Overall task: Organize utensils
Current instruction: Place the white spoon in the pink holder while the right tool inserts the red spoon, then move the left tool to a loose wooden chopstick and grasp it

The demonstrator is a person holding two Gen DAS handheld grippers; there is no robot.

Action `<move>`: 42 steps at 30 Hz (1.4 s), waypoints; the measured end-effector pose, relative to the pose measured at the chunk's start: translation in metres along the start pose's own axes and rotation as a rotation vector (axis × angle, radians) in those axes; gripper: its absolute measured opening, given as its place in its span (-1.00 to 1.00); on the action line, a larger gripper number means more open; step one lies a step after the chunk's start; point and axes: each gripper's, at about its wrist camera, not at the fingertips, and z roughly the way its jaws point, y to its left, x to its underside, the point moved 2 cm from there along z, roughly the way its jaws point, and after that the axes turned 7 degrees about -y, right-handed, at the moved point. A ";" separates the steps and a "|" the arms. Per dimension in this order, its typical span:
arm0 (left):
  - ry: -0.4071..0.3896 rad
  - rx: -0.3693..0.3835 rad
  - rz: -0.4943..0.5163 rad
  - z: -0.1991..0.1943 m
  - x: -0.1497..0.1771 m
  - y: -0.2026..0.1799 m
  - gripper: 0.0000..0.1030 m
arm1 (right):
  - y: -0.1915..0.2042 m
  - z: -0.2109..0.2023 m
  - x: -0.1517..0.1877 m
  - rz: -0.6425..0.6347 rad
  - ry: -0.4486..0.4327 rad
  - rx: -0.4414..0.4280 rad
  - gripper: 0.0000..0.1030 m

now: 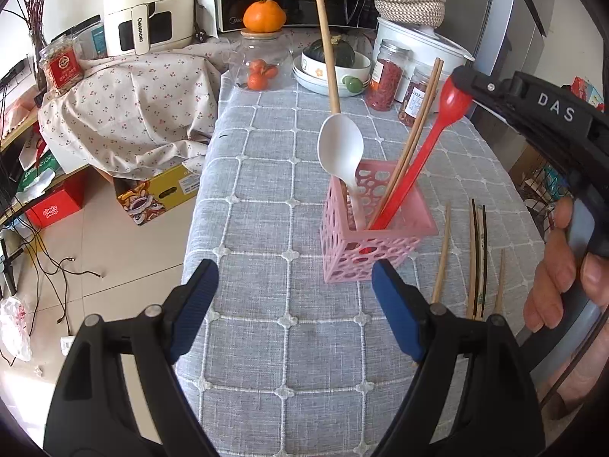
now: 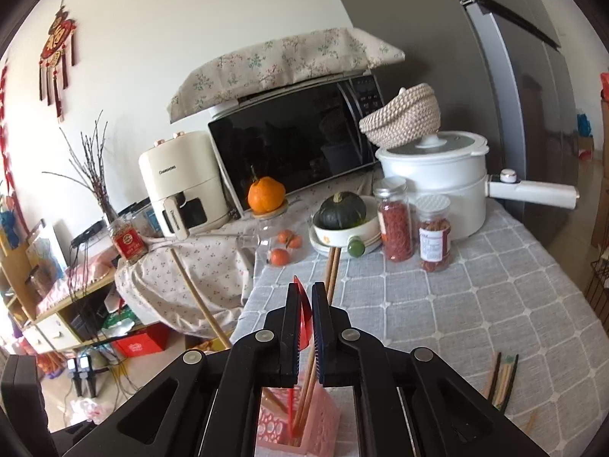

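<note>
A pink perforated holder [image 1: 375, 228] stands on the grey checked tablecloth [image 1: 274, 228]. In it stand a white spoon [image 1: 340, 148], a long wooden utensil [image 1: 328, 45], a pair of brown chopsticks [image 1: 420, 114] and a red spoon [image 1: 437, 129]. My right gripper [image 1: 462, 87] is shut on the red spoon's bowl [image 2: 303, 312], above the holder [image 2: 304, 422]. My left gripper [image 1: 293, 304] is open and empty, in front of the holder. Several loose chopsticks [image 1: 475, 262] lie on the cloth right of the holder; they also show in the right wrist view [image 2: 502, 381].
At the back of the table stand a bowl with a dark squash [image 2: 342, 224], two jars [image 2: 415, 228], a white pot [image 2: 437, 175], a glass jar with an orange [image 1: 264, 19] on top and a microwave [image 2: 297, 144]. The table's left edge drops to the floor [image 1: 114, 266].
</note>
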 end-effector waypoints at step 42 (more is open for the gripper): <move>0.211 0.113 0.305 0.050 0.014 -0.150 0.74 | -0.194 -0.052 0.040 0.044 0.603 0.336 1.00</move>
